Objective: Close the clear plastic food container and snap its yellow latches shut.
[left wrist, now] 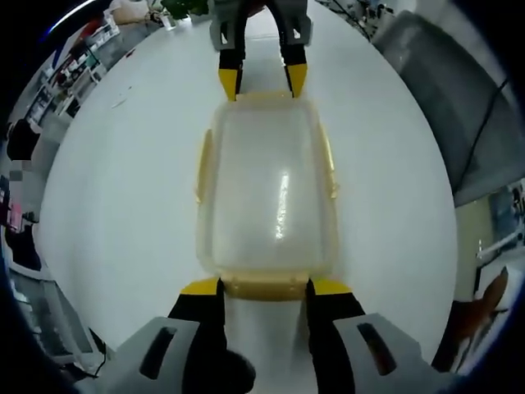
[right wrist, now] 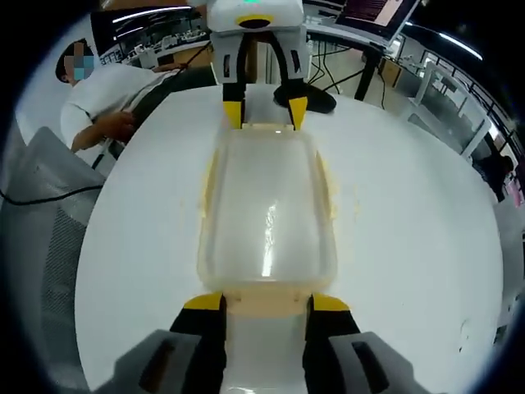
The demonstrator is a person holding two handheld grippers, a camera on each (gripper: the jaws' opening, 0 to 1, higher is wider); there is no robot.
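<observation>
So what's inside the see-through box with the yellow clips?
Nothing shows inside the container; through its cloudy lid it looks empty, though glare hides some of it.

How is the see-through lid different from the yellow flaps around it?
The clear plastic lid is big, see-through and covers the whole top; the yellow plastic latches are small, solid-coloured strips along its edges. The lid lies flat, while the latches hang at the rim. Each tool, left and right, faces an end latch, not the lid's middle. Both belong to one container on the white table.
</observation>
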